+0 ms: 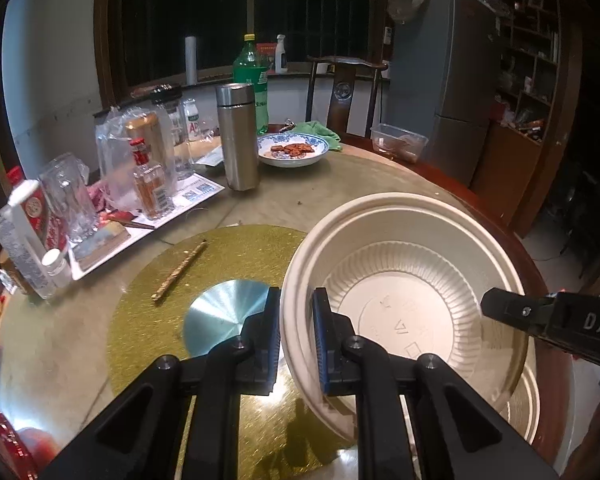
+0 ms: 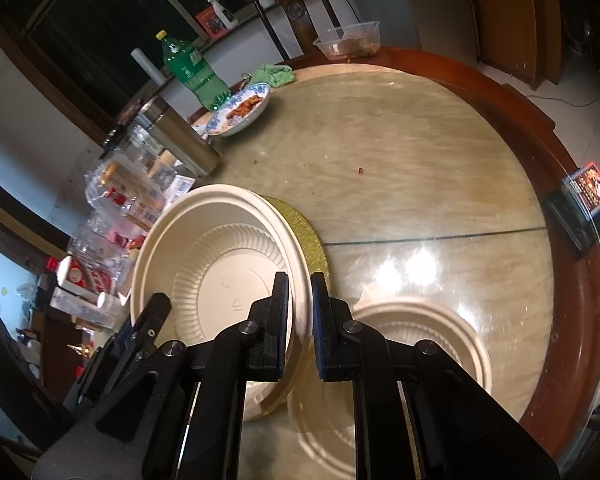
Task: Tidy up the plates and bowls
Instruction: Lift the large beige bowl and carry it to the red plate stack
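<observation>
The large cream disposable bowl (image 1: pixel 412 280) with a ribbed inner wall is held tilted above the round glass-topped table (image 2: pixel 420 152), gripped at 2 opposite sides of its rim; the left gripper (image 1: pixel 296 332) has its black jaws clamped narrowly on the rim nearest its camera, 1 blue-edged pad inside the wall and 1 outside; the right gripper (image 2: pixel 300 320) pinches the rim on the far side in the same way, and its black body shows at the right edge of the left wrist view; the bowl's pale reflection lies on the glass just below and right of the right gripper. Under and left of the left gripper sits a gold glittery round mat (image 1: pixel 220 264) with a shiny blue-silver disc (image 1: pixel 224 312) at its centre; a gold stick-like object (image 1: pixel 180 270) lies on the mat, ahead and left. Well ahead of the left gripper stand a brushed steel flask (image 1: pixel 238 136), a green plastic bottle (image 1: pixel 252 72) and a blue-and-white plate (image 1: pixel 294 150) with brown food; further right sits a clear plastic container (image 1: pixel 398 142); far left are glass liquor bottles (image 1: pixel 148 176).
</observation>
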`<act>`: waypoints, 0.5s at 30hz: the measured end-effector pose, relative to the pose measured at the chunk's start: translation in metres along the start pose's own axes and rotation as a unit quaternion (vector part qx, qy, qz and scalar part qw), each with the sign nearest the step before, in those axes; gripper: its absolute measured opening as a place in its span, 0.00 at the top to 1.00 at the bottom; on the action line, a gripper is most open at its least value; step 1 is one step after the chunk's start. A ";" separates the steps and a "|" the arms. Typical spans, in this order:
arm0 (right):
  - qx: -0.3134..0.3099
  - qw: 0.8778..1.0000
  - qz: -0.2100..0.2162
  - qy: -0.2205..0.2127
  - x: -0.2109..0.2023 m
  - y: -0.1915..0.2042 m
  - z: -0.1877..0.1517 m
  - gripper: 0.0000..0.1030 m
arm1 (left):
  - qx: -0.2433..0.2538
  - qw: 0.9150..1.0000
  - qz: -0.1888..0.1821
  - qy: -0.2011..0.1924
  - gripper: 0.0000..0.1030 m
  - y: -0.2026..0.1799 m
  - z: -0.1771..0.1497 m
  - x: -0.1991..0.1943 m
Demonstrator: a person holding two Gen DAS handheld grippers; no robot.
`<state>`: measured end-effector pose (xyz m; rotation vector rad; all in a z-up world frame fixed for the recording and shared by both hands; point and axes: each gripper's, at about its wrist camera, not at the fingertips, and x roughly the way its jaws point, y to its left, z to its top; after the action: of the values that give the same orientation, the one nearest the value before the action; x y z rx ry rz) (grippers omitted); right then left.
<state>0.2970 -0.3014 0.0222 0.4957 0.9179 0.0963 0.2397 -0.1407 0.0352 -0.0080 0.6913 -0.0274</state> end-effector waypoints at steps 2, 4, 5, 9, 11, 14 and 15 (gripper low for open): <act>0.001 1.000 0.014 0.000 -0.006 0.002 -0.007 0.90 | -0.002 1.000 0.004 0.000 0.87 0.005 -0.003 -0.008; -0.003 1.000 0.022 0.003 -0.010 0.005 -0.016 0.90 | 0.000 1.000 0.015 -0.006 0.87 0.010 -0.008 -0.019; -0.005 1.000 0.027 0.004 -0.012 0.008 -0.022 0.90 | 0.001 1.000 0.019 -0.007 0.87 0.012 -0.010 -0.024; -0.010 0.999 0.050 0.006 -0.022 0.019 -0.043 0.90 | -0.001 0.999 0.034 -0.012 0.87 0.027 -0.021 -0.045; -0.016 0.998 0.059 0.006 -0.027 0.027 -0.052 0.90 | -0.004 0.999 0.038 -0.013 0.86 0.036 -0.027 -0.055; -0.030 0.997 0.077 0.009 -0.035 0.043 -0.068 0.90 | -0.012 0.999 0.050 -0.016 0.86 0.055 -0.037 -0.072; -0.034 0.996 0.081 0.009 -0.037 0.048 -0.073 0.90 | -0.017 0.998 0.055 -0.018 0.86 0.062 -0.040 -0.077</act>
<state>0.2233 -0.2427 0.0343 0.5058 0.8881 0.2791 0.1562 -0.0769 0.0527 -0.0023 0.6557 0.0892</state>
